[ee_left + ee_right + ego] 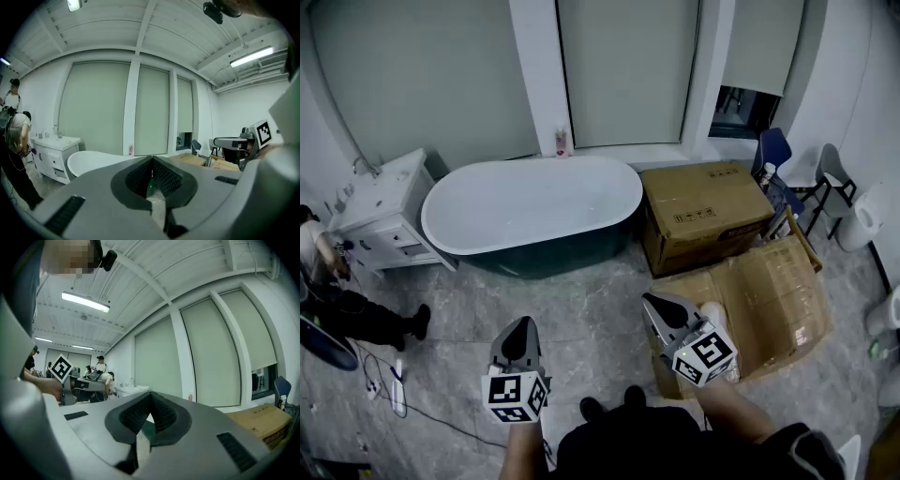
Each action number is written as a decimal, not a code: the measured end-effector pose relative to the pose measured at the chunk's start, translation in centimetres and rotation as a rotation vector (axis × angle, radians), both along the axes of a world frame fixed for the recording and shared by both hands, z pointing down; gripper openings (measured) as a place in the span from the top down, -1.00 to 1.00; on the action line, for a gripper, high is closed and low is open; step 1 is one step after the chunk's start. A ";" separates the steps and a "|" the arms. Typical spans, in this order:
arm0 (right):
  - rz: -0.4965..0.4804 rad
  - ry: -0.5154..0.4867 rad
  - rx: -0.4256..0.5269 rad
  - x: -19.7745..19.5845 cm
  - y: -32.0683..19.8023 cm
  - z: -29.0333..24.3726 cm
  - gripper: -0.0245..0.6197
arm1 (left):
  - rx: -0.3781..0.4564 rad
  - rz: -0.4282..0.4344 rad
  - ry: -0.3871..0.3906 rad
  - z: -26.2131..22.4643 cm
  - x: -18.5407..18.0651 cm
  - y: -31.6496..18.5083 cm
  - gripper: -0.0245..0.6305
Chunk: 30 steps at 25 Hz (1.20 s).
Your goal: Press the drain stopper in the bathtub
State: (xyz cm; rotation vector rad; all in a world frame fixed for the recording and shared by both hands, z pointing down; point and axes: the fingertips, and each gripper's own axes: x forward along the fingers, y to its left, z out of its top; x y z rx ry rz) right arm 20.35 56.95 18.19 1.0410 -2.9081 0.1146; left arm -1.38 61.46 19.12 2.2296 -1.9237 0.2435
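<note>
A white oval bathtub (pixel 534 202) with a dark green outer wall stands against the window wall, far ahead of both grippers; it also shows in the left gripper view as the bathtub (pixel 93 160). Its drain stopper is not visible. My left gripper (pixel 519 338) is held low over the marble floor, jaws shut with nothing between them (pixel 151 165). My right gripper (pixel 658 309) is beside it over the flattened cardboard, also shut and empty (pixel 150 401).
A closed cardboard box (pixel 705 211) stands right of the tub, with flattened cardboard (pixel 778 300) in front. A white vanity (pixel 382 211) is left of the tub. A person (pixel 337 300) crouches at left near floor cables (pixel 394 389). A blue chair (pixel 776 155) stands at right.
</note>
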 end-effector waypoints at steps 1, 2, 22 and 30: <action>0.005 -0.002 -0.002 0.2 0.0 -0.1 0.89 | 0.000 -0.001 0.000 0.0 0.2 0.1 0.89; 0.008 -0.003 -0.003 0.4 0.1 -0.1 0.89 | -0.001 -0.002 0.001 0.1 0.3 0.1 0.89; -0.015 -0.078 -0.025 5.3 0.9 -0.1 0.88 | 0.009 -0.015 0.013 0.0 4.8 0.4 0.89; -0.013 -0.072 -0.075 7.7 0.6 1.3 0.88 | -0.010 -0.034 0.020 0.9 6.7 0.5 0.89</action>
